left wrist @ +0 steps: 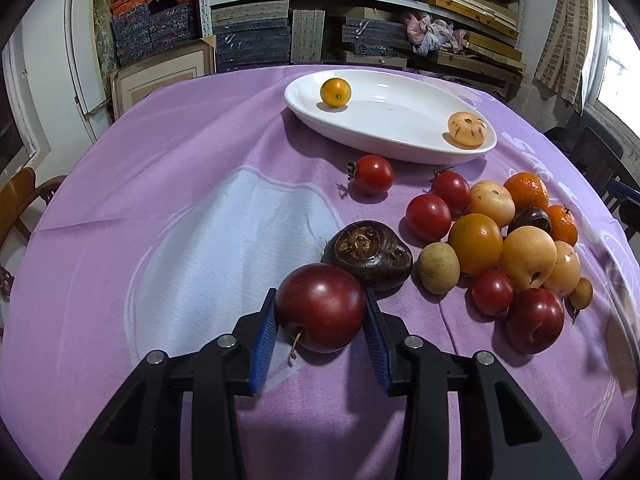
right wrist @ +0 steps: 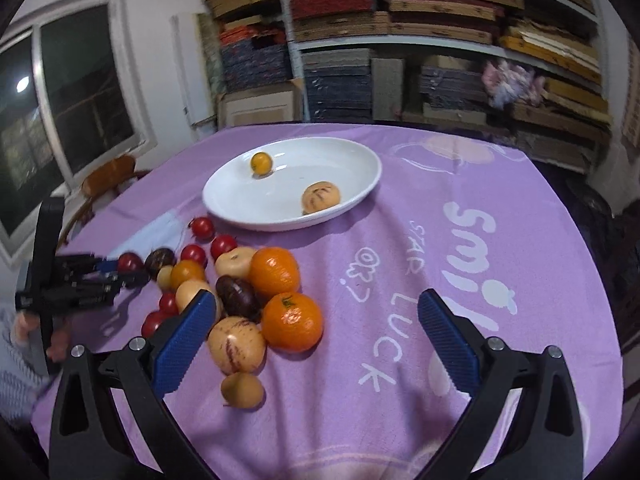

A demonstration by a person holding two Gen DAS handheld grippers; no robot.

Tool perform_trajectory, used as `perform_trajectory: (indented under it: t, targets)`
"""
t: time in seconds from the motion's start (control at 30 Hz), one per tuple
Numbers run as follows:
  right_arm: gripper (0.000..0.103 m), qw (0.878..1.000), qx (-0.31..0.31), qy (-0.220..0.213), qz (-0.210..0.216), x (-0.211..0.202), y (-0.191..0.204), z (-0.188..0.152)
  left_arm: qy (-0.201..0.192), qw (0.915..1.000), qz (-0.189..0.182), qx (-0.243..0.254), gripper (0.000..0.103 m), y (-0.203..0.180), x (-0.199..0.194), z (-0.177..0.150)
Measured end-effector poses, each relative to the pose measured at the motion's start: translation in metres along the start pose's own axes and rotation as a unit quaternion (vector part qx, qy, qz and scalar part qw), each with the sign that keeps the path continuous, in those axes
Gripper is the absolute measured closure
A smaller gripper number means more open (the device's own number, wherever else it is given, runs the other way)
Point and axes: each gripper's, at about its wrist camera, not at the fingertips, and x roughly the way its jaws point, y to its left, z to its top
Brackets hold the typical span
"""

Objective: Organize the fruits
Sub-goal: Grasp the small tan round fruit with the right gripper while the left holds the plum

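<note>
My left gripper point(left wrist: 320, 300) is shut on a dark red plum point(left wrist: 320, 306) low over the purple cloth; it also shows in the right wrist view point(right wrist: 116, 268). A dark brown fruit point(left wrist: 368, 254) lies just beyond it. A pile of fruit point(left wrist: 500, 240) lies to the right: tomatoes, tangerines, pale yellow fruit, another plum. The white oval plate point(left wrist: 400, 140) at the back holds a small orange fruit point(left wrist: 335, 92) and a striped pale fruit point(left wrist: 467, 129). My right gripper point(right wrist: 316, 312) is open and empty, hovering near the pile's tangerines point(right wrist: 292, 322).
The round table is covered by a purple cloth point(right wrist: 440, 280) with white lettering. Shelves of stacked boxes point(left wrist: 360, 20) stand behind the table. A wooden chair point(left wrist: 20, 200) stands at the left edge, dark chairs at the right.
</note>
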Motion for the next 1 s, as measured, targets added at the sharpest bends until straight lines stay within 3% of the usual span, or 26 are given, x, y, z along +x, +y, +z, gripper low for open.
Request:
perform_trajectory:
  t: [0.17,0.27,0.3,0.33,0.4,0.83,0.87,0.93,1.0]
  targets:
    - [0.004,0.992,-0.105,0.014,0.067,-0.008,0.038,-0.015,-0.007,0.9999,0.015,-0.003,0.062,0.002,-0.003,0.001]
    - [0.007,0.985,-0.136,0.025,0.101,-0.008,0.055,-0.023,-0.008,0.9997,0.019,-0.009,0.062,0.005,-0.004,0.001]
    - [0.018,0.984,-0.142,0.032,0.103,-0.005,0.058,-0.026,-0.008,0.9997,0.020,-0.009,0.062,0.005,-0.004,0.000]
    - [0.038,0.983,-0.145,0.043,0.106,-0.001,0.059,-0.028,-0.008,0.9997,0.022,-0.009,0.062,0.005,-0.004,0.000]
    - [0.051,0.981,-0.145,0.070,0.109,0.009,0.058,-0.033,-0.008,0.9997,0.024,-0.006,0.062,0.004,-0.004,-0.001]
    - [0.055,0.976,-0.149,0.124,0.100,0.024,0.048,-0.047,-0.008,0.9996,0.028,0.000,0.062,0.002,-0.006,-0.003]
    - [0.056,0.976,-0.147,0.125,0.102,0.025,0.048,-0.047,-0.008,0.9996,0.028,0.000,0.062,0.002,-0.006,-0.003]
    - [0.072,0.975,-0.142,0.131,0.109,0.027,0.046,-0.047,-0.007,0.9996,0.028,0.000,0.062,0.002,-0.006,-0.003]
    - [0.073,0.974,-0.138,0.136,0.115,0.030,0.044,-0.047,-0.007,0.9996,0.027,0.000,0.062,0.003,-0.006,-0.004]
